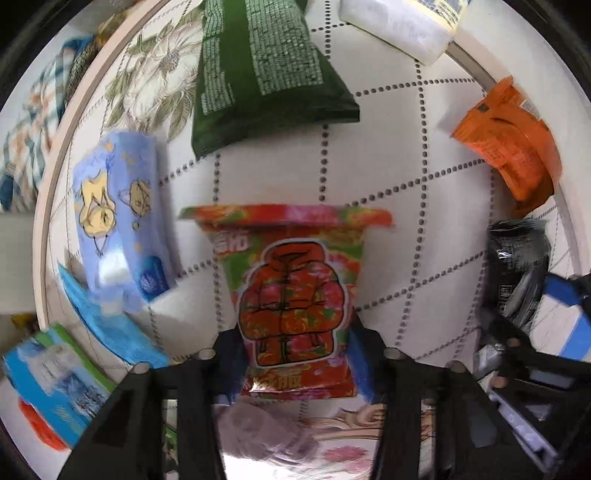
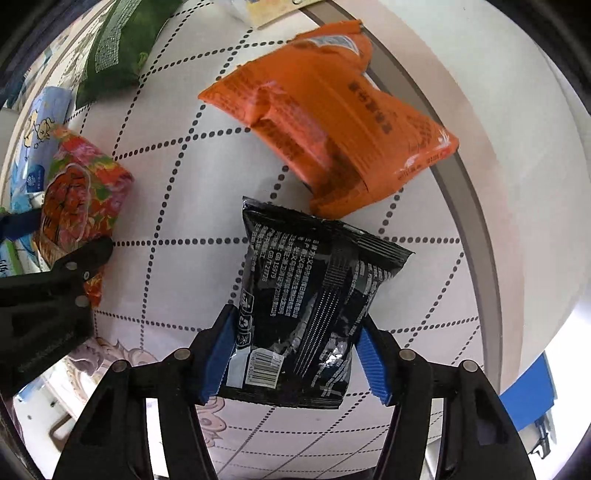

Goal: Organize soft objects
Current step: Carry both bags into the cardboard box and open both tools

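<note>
1. Claws: both loaded. Left claw [image 1: 295,354] is clamped on the floral red packet [image 1: 291,295], fingers pinching its lower sides, so the pack hangs upright w/ top seal up. Right claw [image 2: 295,354] is clamped on the black packet [image 2: 310,317], blue pads [image 2: 221,354] pressing both edges near the barcode end.
2. Why held low: prob. because soft bags crumple; gripping by the side edges near one end keeps the body free and the pack steady for carrying or setting down.
3. Where: both packs sit over the tabletop [image 1: 406,184], white cloth w/ dotted grid, inside a round rim. Can't tell if either pack touches the cloth.
4. Count, snack-type packs: 1 floral red, 1 black, 1 orange packet [image 2: 332,122] lying near the rim just beyond the black one, 1 green packet [image 1: 266,74] lying flat at far side.
5. Count, tissue-type packs: 1 lilac cartoon pack [image 1: 118,214], 1 blue pack [image 1: 110,325] under/beside it, 1 blue-green pack [image 1: 55,380] at the edge, 1 white pack [image 1: 399,26] at far rim.
6. Layout guess: tissues grouped left, snacks center/right, so sorting looks partway done.
</note>
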Available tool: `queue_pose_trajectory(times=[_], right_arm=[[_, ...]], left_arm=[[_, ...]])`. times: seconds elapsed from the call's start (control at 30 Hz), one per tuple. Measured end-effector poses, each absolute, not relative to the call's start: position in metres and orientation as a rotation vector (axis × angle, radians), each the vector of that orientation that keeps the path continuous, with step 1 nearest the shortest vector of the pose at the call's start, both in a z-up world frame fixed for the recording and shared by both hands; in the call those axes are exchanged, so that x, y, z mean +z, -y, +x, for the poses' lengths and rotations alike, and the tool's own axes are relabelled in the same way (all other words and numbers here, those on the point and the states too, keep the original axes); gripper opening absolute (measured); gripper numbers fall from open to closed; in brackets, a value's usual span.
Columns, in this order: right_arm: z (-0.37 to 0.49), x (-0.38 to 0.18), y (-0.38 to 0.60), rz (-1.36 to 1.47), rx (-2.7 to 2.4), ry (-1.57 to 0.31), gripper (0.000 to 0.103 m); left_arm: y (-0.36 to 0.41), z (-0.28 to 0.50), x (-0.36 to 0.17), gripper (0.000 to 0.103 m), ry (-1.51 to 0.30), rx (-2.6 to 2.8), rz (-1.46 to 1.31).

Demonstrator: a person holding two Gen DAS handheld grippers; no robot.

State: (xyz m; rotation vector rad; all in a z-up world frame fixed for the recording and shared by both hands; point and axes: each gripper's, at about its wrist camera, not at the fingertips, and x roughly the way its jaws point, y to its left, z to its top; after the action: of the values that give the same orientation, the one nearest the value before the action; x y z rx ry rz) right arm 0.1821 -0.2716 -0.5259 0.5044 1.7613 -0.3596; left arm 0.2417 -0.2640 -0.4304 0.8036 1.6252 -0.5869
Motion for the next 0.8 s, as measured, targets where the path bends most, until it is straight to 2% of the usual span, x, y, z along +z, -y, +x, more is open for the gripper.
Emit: queue_pose_trajectory(times=[0.1, 0.23, 0.33, 0.6, 0.8], right_arm=[[0.191, -0.535, 0.256, 0.502, -0.356, -1.753, 0.059], [0.195, -0.532, 0.253, 0.49, -0.342, -1.728, 0.047], [0.196, -0.528, 0.245, 0.483, -0.329, -1.703, 0.046], [0.19, -0.487, 0.219, 0.479, -0.229, -1.601, 0.045], [0.211, -0.43, 0.189, 0.422, -0.064, -1.503, 0.045]], left_arm=[[0.25, 0.23, -0.427, 0.04, -1.619, -0.553, 0.746], [0.222, 0.221, -0.42, 0.039, -1.624, -0.511, 0.605], [0.209, 0.213, -0.405, 0.039, -1.601, -0.496, 0.529], [0.158, 0.18, -0.318, 0.039, -1.56, -0.466, 0.26], [0.101, 0.205, -0.24, 0.039, -1.498, -0.391, 0.076]])
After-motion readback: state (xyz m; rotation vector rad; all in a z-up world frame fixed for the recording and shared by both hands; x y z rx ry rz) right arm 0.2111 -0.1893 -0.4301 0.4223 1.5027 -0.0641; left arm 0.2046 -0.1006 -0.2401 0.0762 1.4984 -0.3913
